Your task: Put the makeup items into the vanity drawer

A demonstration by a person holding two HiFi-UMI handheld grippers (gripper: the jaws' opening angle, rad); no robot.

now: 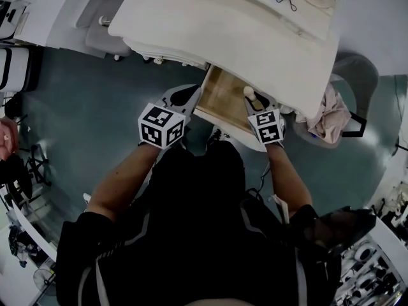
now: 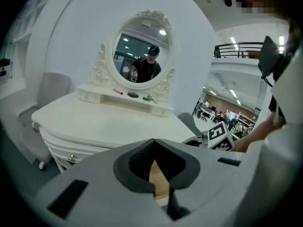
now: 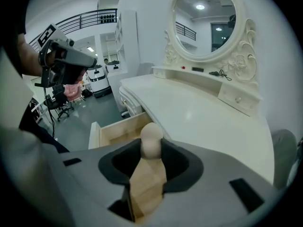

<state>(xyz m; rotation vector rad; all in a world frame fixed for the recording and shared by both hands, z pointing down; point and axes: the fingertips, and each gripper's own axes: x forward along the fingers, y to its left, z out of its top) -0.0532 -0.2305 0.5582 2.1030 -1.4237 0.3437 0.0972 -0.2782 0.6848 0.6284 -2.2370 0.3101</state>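
Note:
The white vanity [image 1: 223, 24] has its wooden drawer [image 1: 223, 97] pulled open below me; the drawer looks bare where it shows. My right gripper [image 1: 255, 101] hovers over the drawer's right part, shut on a beige makeup applicator [image 3: 151, 143] with a rounded tip that sticks out past the jaws. My left gripper [image 1: 186, 97] hangs at the drawer's left edge with its jaws together and nothing in them; drawer wood [image 2: 158, 181] shows behind them. On the shelf under the mirror [image 2: 142, 51] lie a red lipstick [image 2: 117, 91], a small black item [image 2: 133, 94] and a dark corded item [image 2: 149, 99].
A grey chair [image 1: 99, 24] stands left of the vanity. Another chair with a pink cloth [image 1: 331, 116] draped on it stands at the right, close to the drawer. A brass knob [image 2: 71, 158] marks a closed drawer front.

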